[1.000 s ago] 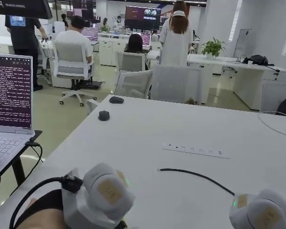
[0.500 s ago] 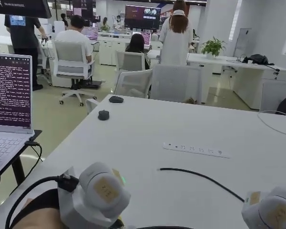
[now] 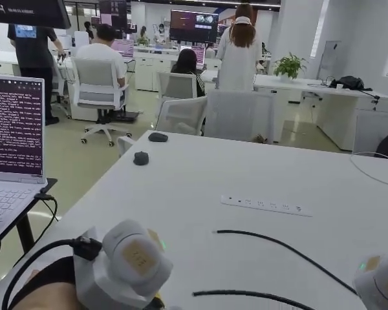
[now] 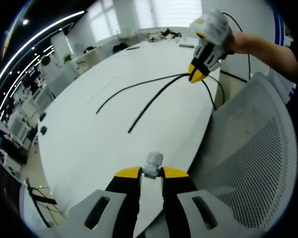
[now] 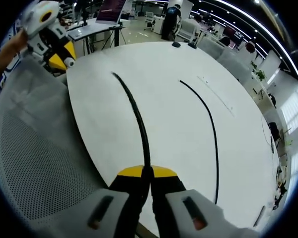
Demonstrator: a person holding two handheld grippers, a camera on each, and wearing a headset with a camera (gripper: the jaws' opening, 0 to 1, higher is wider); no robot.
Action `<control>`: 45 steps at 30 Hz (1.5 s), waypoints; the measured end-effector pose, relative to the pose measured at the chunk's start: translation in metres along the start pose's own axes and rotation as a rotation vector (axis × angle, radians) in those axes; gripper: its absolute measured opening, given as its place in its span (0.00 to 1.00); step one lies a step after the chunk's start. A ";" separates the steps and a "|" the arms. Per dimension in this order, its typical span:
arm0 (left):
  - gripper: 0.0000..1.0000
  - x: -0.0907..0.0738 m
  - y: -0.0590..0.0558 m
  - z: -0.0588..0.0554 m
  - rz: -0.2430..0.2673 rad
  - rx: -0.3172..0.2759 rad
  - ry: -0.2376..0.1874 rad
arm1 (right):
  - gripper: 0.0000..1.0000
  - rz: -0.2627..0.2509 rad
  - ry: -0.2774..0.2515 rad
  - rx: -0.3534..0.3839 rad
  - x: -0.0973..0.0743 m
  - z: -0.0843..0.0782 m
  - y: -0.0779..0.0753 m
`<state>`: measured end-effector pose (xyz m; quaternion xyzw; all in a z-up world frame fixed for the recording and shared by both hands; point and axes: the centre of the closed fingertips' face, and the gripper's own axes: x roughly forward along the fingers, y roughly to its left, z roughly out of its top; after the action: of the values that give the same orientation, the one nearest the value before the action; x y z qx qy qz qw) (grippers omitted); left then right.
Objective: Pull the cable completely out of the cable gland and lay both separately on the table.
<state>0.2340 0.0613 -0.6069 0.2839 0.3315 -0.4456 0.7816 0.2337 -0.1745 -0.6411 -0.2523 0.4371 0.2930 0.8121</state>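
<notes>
Your left gripper (image 4: 151, 173) pinches the gland (image 4: 152, 163); your right gripper (image 5: 147, 172) clamps the cable (image 5: 138, 119), its free end well apart from the gland.

white table (image 3: 194, 174), pwr strip (image 3: 265, 205), blk cable (image 3: 271, 240)

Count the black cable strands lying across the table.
2. The far strand arcs in front of the power strip; the near strand lies by the table's front edge. Both run toward the right gripper, possibly one folded cable.
</notes>
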 end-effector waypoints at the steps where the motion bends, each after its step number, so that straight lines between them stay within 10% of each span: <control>1: 0.16 0.000 0.000 0.000 0.000 0.000 0.002 | 0.02 -0.004 0.002 0.010 0.000 -0.001 -0.002; 10: 0.16 0.001 -0.001 0.002 0.000 0.003 -0.002 | 0.02 -0.012 -0.041 0.023 0.009 0.012 -0.013; 21: 0.16 0.005 -0.009 0.008 -0.015 0.014 -0.009 | 0.02 0.010 -0.059 -0.012 0.067 0.038 -0.047; 30: 0.16 -0.003 -0.017 0.012 -0.016 0.057 -0.008 | 0.03 0.008 0.086 0.005 0.127 0.025 -0.066; 38: 0.16 -0.005 -0.011 0.011 -0.010 0.034 -0.009 | 0.09 0.086 0.115 -0.020 0.145 0.027 -0.049; 45: 0.16 -0.001 -0.004 0.016 -0.018 0.037 -0.016 | 0.19 0.142 0.080 -0.052 0.121 0.034 -0.031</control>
<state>0.2341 0.0479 -0.5971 0.2920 0.3193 -0.4609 0.7748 0.3280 -0.1426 -0.7231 -0.2532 0.4780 0.3511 0.7643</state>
